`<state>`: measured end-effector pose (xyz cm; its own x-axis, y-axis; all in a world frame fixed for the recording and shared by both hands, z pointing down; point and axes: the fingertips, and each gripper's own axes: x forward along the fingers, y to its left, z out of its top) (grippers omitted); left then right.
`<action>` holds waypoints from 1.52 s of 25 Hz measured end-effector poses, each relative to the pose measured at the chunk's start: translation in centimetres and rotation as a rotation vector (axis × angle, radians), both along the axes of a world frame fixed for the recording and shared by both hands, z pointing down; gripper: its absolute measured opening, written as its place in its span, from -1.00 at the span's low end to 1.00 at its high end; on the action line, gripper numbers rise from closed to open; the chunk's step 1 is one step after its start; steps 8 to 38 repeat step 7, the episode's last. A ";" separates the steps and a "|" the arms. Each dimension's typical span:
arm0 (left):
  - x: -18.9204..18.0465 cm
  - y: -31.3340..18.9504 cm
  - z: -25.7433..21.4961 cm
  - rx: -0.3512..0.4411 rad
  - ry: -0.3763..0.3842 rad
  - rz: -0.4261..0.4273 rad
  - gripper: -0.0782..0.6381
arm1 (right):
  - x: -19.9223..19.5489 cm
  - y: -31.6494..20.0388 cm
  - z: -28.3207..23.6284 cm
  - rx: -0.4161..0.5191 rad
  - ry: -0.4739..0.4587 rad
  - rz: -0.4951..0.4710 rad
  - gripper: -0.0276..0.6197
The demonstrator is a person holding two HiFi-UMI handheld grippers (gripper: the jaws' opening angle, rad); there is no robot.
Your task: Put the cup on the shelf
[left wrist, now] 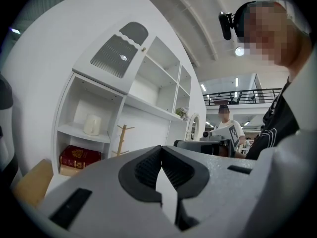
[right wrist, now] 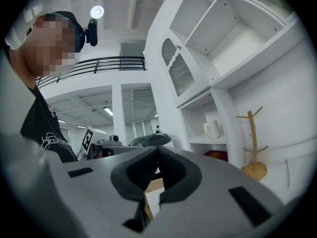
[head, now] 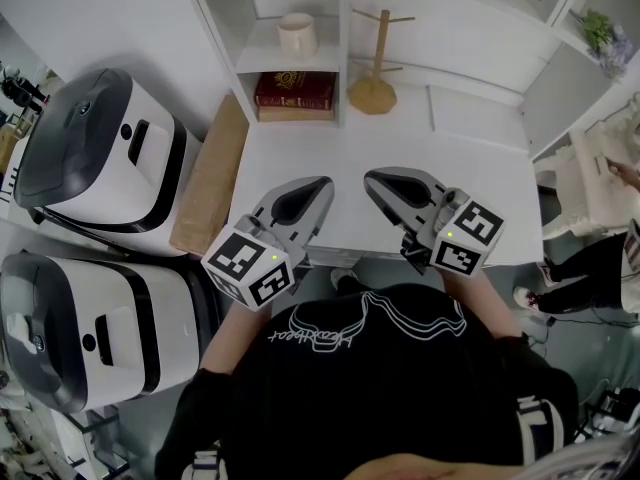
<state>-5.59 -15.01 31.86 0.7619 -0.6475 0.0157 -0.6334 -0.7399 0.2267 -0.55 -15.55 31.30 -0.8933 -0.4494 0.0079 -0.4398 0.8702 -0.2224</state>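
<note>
Hold the left tongs (head: 322, 184) and right tongs (head: 372, 179), both closed tight and empty, low over the bench (head: 480, 188), well away from the cup (head: 297, 36) standing on the shelf (head: 262, 63) above the red book (head: 295, 90).

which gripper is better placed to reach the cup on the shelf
Probably left: the left gripper lies nearly in line with the cup on the shelf, while the right gripper sits off toward the wooden stand. Both are shut and empty.
</note>
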 end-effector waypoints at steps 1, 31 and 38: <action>0.0 0.0 0.0 0.000 -0.001 -0.001 -0.77 | 0.0 0.0 0.0 0.000 0.000 0.001 -0.90; -0.4 0.2 -0.1 -0.001 0.001 -0.009 -0.77 | -0.4 0.3 -0.1 0.001 0.003 -0.004 -0.90; -0.4 0.2 -0.1 -0.001 0.001 -0.009 -0.77 | -0.4 0.3 -0.1 0.001 0.003 -0.004 -0.90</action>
